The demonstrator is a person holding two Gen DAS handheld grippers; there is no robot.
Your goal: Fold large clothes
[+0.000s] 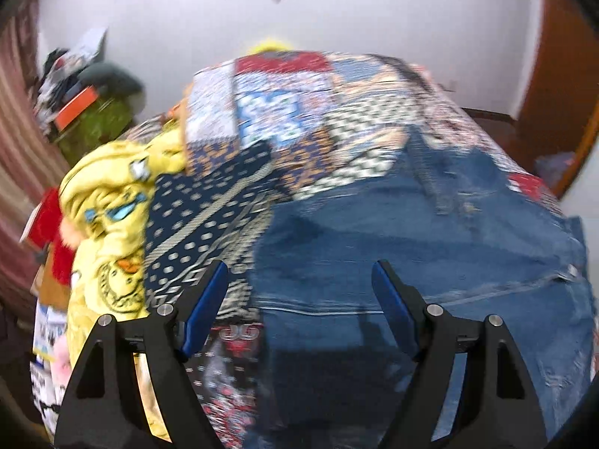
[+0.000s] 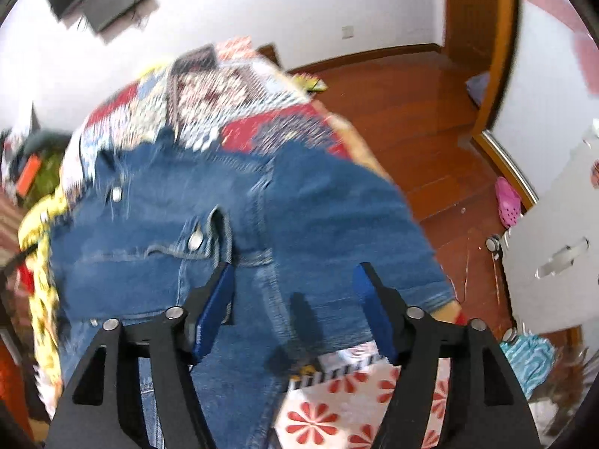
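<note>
A denim jacket (image 1: 430, 232) lies spread on a bed covered by a patchwork quilt (image 1: 284, 112); in the left wrist view it fills the lower right of the bed, from about three o'clock round to six o'clock; both views are blurred. The left gripper (image 1: 299, 280) hangs above the jacket's near left edge with its jaws standing wide apart and nothing between them; its blue pads (image 1: 389, 299) touch no cloth.

In the right wrist view the jacket (image 2: 232, 224) lies across the middle, a buttoned pocket flap just at eleven o'clock from the right gripper (image 2: 294, 284); a sleeve runs out toward three o'clock and ends at the quilt's edge. The right gripper's jaws are apart and empty, above the denim.

A yellow cartoon-print blanket (image 1: 112, 232) is bunched at nine o'clock on the bed, beside the jacket; a white cloth with red flowers (image 2: 337, 411) shows at five o'clock under the right gripper; the wooden floor (image 2: 411, 112) lies to the right, with a pink shoe (image 2: 507, 202) on it near a white cabinet (image 2: 554, 262).
</note>
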